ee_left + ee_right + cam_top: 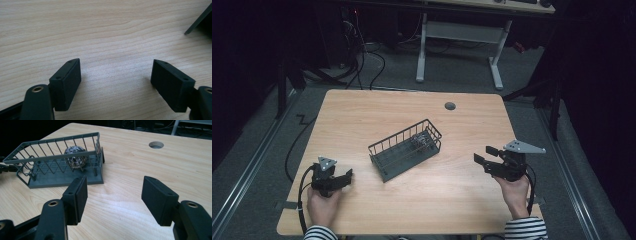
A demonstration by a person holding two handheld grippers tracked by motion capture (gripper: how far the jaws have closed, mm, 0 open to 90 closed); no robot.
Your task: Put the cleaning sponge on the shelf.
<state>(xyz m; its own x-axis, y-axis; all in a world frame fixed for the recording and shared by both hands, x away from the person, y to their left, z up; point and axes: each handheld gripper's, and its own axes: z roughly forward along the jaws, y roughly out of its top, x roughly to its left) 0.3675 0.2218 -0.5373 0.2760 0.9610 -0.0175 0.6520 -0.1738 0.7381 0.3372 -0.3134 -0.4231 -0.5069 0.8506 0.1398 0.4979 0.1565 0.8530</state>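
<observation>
In the upper left of the frame a dark grey wire basket [56, 165] stands on the light wooden desk [150, 170] with a crumpled silver foil ball [75, 157] inside its right end, while the right gripper [114, 195] holds its two black jaws wide apart and empty at the bottom, and a round hole [156, 145] lies upper right.

No text, label, brand, number or sign can be read on anything in these views.

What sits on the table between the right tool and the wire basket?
Nothing: in the right gripper view, bare wood runs from the open right tool to the wire basket, which holds a steel-wool ball.
</observation>
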